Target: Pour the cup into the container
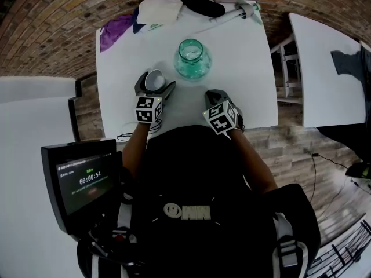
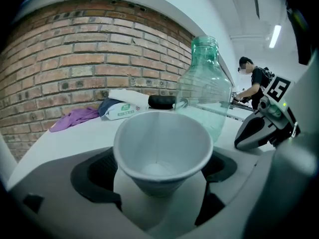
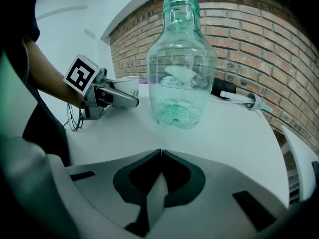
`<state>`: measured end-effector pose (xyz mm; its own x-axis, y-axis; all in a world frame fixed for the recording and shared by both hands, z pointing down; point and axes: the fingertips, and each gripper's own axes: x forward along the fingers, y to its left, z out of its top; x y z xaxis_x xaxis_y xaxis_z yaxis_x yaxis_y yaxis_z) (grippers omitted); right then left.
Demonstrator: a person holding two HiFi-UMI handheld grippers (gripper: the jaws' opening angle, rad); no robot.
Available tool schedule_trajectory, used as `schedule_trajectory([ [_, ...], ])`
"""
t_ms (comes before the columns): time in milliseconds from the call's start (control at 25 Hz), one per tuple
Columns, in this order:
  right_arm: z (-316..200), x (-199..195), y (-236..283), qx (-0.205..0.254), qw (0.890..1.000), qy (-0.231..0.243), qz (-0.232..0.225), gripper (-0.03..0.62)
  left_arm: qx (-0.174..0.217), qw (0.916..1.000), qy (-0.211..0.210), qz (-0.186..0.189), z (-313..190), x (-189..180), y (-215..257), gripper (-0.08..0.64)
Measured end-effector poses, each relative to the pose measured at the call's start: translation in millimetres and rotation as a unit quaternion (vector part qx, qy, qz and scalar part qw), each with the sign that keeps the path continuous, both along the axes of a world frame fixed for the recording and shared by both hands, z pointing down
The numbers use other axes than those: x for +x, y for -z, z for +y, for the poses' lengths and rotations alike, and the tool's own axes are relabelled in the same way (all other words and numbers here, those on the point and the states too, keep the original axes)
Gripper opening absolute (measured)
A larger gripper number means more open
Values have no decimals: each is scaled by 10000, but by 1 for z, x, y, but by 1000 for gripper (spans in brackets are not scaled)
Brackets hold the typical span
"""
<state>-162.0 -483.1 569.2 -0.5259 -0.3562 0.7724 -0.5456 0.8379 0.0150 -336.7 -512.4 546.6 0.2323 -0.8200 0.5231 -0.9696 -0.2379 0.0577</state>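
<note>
The jar (image 1: 192,58) is clear glass tinted green, on a white table (image 1: 243,86). Just left of the jar the cup (image 1: 155,80) is white; beyond the jar are a purple cloth (image 1: 116,30), a white packet (image 2: 124,111) with seemingly green print, and a red-brown brick wall (image 2: 75,44).

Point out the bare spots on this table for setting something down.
Bare: table right of the glass jar, to its right edge; strip left of the paper cup. Crowded: far edge with cloths; near edge with left claw, right claw.

Bright even light; fisheye-bent, dark-vignetted edges
</note>
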Motion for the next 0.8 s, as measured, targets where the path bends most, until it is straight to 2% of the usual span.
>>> schedule_trajectory([
  [200, -5, -2, -2, 28, 10000, 21, 9, 8, 129, 9994, 301, 111, 1, -13, 2, 526],
  [480, -1, 2, -5, 257, 9996, 143, -19, 8, 237, 9985, 491, -98, 23, -14, 4, 528],
  [800, -1, 1, -6, 394, 9990, 210, 24, 8, 163, 9968, 747, -254, 52, -21, 6, 526],
])
